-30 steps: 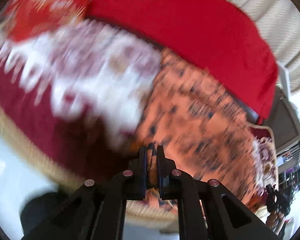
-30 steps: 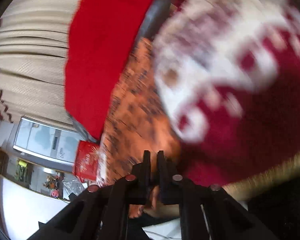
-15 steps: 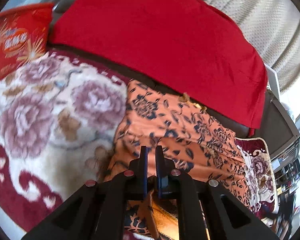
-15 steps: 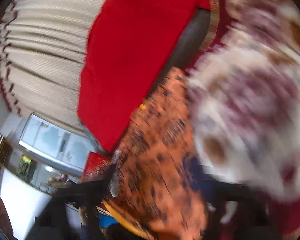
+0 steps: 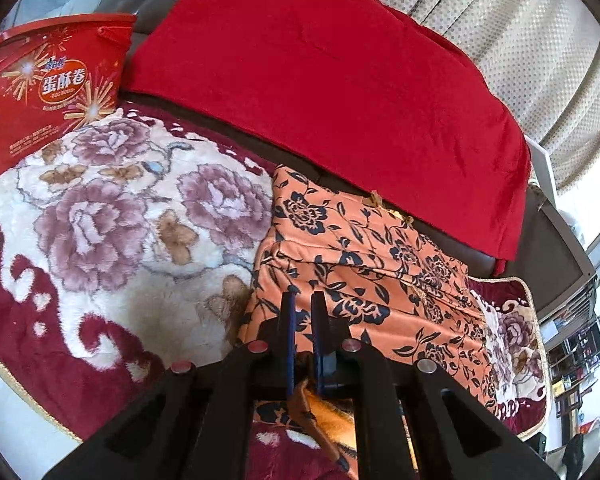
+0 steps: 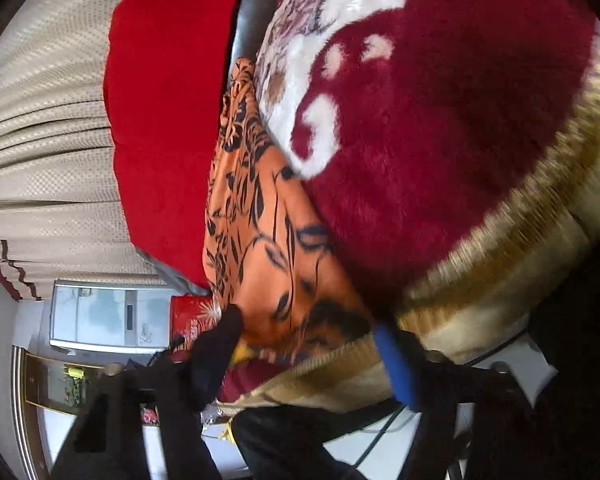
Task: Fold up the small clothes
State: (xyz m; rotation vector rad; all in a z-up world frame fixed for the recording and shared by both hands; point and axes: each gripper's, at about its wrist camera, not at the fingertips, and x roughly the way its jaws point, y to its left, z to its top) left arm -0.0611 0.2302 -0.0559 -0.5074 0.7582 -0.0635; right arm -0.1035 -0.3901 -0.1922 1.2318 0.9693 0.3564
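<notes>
A plush floral blanket (image 5: 112, 216) carries the folded orange garment (image 5: 364, 264) and 1 red snack box (image 5: 48, 88).

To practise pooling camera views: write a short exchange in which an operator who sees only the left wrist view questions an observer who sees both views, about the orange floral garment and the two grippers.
Operator: My left gripper is shut on the orange floral garment. Is the right one holding it too?
Observer: No. The right gripper is open, its fingers spread wide.
Operator: What lies between those fingers?
Observer: The garment's near edge, next to the blanket's gold fringed border. I cannot tell whether either finger touches the cloth.
</notes>
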